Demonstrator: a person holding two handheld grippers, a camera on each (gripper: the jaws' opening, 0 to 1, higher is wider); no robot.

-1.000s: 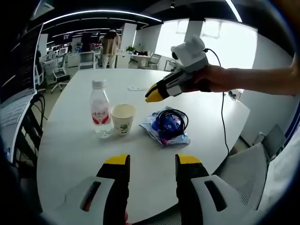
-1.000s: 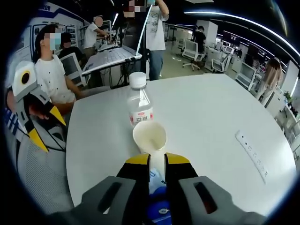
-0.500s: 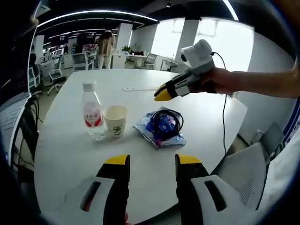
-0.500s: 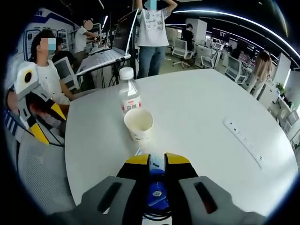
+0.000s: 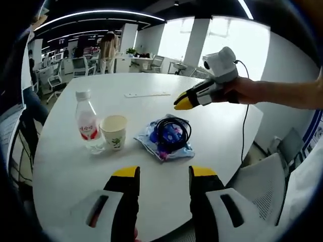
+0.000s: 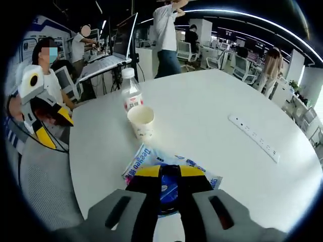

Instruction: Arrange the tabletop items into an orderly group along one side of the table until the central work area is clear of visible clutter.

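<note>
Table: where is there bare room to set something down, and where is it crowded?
Bare table lies between the paper cup and the power strip, and on the near edge before the left gripper. Crowded: water bottle, cup and blue packet cluster together.

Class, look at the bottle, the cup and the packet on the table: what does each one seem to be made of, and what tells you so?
Bottle: clear plastic, see-through, white cap, red label. Cup: likely paper, matt cream with a printed green motif. Packet: glossy plastic film, crinkled and shiny, a black cable coiled on it.
</note>
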